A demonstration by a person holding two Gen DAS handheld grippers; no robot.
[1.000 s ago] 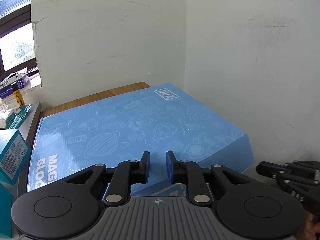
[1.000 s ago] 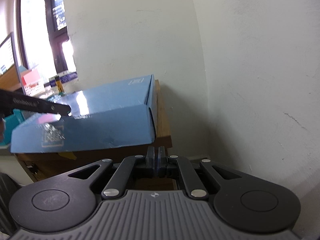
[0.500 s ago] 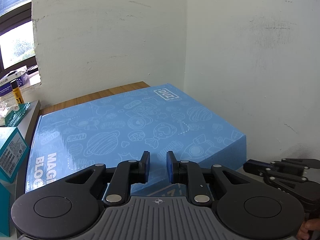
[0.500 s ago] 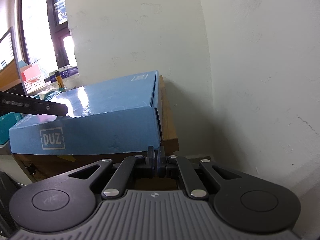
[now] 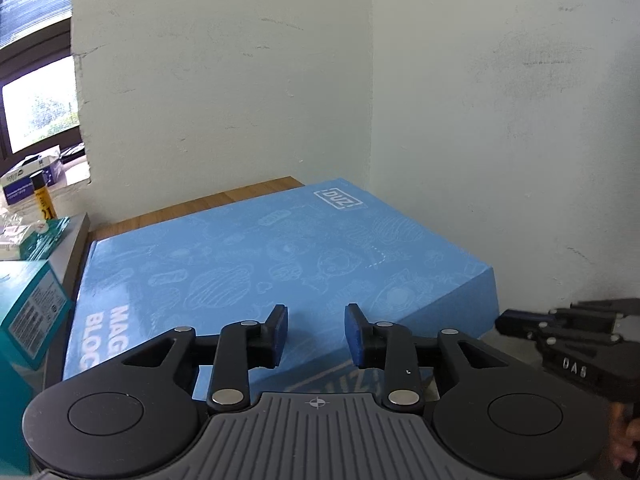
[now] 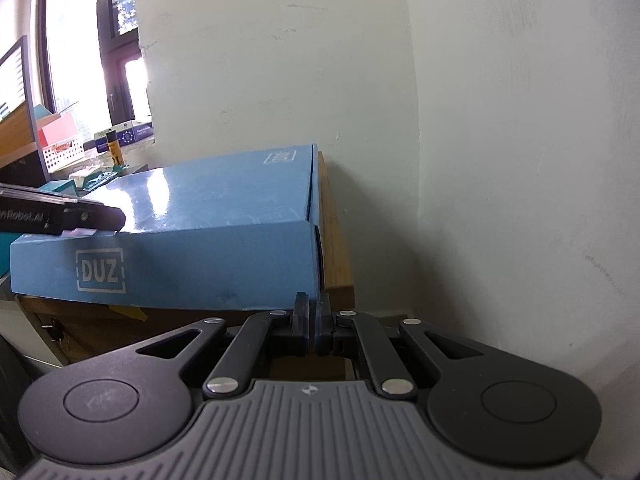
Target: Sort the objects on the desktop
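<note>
box: big blue box (image 5: 280, 264) marked DUZ lies flat on wooden desk (image 5: 224, 200) in the wall corner; near edge hangs a bit past the desk front per right wrist view; top lid shut
L grip: left gripper (image 5: 316, 328) hovers just over box's near edge, blue pads spread w/ a gap, nothing between them
R grip: right gripper (image 6: 311, 320) sits low, off the box's front right corner, pads pressed together, empty; looks below lid level
neighbours: teal box (image 5: 28, 312) just left of blue box, small clutter on sill behind
step (my read): getting set to shift or square the box into the corner, both grippers at its front side
how to do well: box too wide to pinch across, so push or grab an edge; L pads could drop over front lip, R spread first, then take the right corner; move both together so box doesn't yaw
watch: lid flap at right corner looks slightly lifted, may pop open; overhang means don't pull toward self; keep clear of teal box
</note>
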